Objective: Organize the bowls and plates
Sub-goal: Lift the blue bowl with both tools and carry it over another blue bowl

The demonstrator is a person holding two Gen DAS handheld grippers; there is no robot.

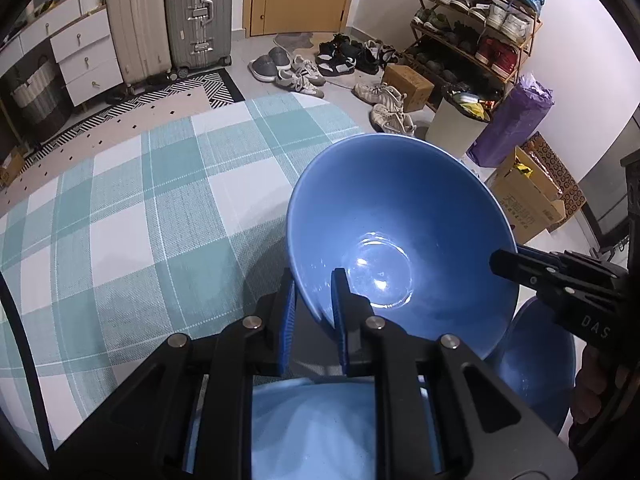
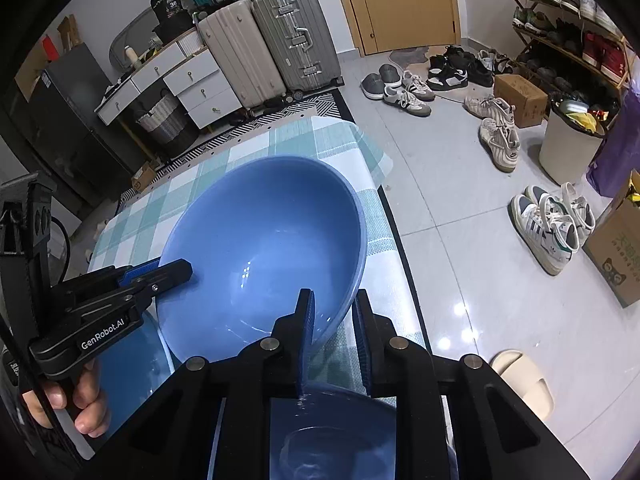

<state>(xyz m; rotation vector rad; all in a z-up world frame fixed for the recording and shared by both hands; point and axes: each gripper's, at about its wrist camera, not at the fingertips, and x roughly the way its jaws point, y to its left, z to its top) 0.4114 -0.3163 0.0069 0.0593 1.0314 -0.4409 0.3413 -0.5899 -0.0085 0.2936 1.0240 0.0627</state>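
A large blue bowl (image 1: 400, 224) is held tilted above the checked tablecloth, gripped on opposite sides of its rim. My left gripper (image 1: 314, 312) is shut on the near rim in the left wrist view. My right gripper (image 2: 334, 320) is shut on the rim in the right wrist view, where the bowl (image 2: 260, 248) also shows. The right gripper appears in the left wrist view (image 1: 520, 268), the left gripper in the right wrist view (image 2: 168, 272). A second blue bowl (image 1: 536, 364) sits lower right. A light blue dish (image 1: 312, 424) lies under my left gripper; a blue bowl (image 2: 332, 440) lies under my right gripper.
The table has a teal and white checked cloth (image 1: 140, 208); its right edge (image 2: 400, 248) drops to the tiled floor. On the floor are shoes (image 2: 552, 220), a white bin (image 2: 568, 148), cardboard boxes (image 1: 524, 200), suitcases (image 1: 196, 12) and a shoe rack (image 1: 480, 20).
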